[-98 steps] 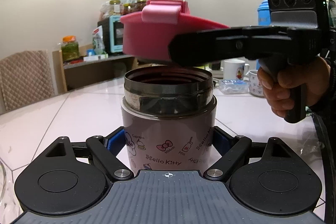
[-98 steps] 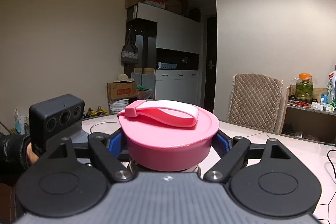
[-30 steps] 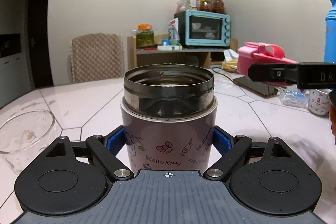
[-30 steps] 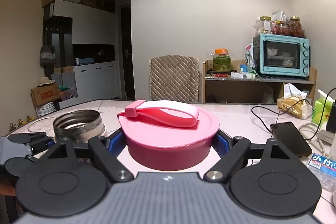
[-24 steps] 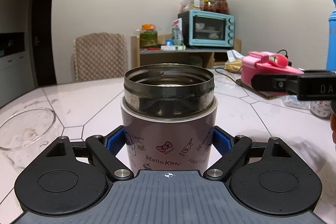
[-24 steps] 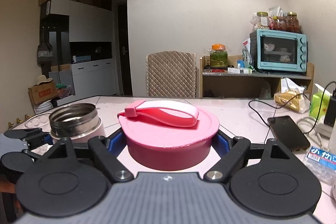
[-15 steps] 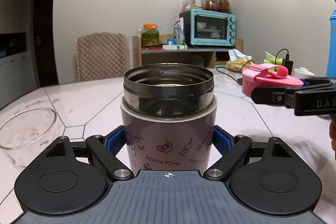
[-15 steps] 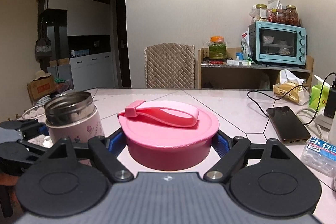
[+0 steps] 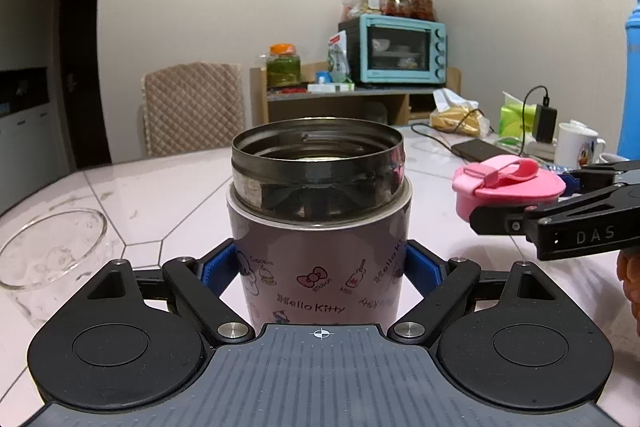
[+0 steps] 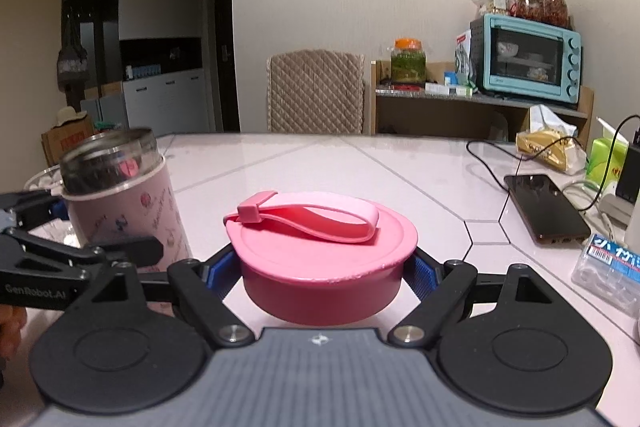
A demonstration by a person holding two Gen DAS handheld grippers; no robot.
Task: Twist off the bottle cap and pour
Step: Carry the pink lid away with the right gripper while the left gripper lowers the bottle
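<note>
My left gripper [image 9: 320, 267] is shut on the pink Hello Kitty jar [image 9: 320, 259], which stands upright with its steel mouth open and its cap off. My right gripper [image 10: 322, 269] is shut on the pink cap [image 10: 320, 251] with a strap handle, low over the table to the right of the jar. In the left wrist view the cap [image 9: 508, 187] and the right gripper [image 9: 516, 199] show at the right. In the right wrist view the jar [image 10: 124, 199] and the left gripper [image 10: 120, 243] show at the left.
A clear glass bowl [image 9: 44, 259] sits on the white table [image 9: 160, 195] left of the jar. A phone [image 10: 544, 207], cables, a white mug [image 9: 576, 147], a blue flask [image 9: 632, 75] and a plastic packet [image 10: 608, 267] crowd the right side. A chair [image 10: 316, 95] stands behind.
The right gripper has carried the cap off the jar, away to the right, and down close to the table. The left gripper and the jar have turned a little to the left.
</note>
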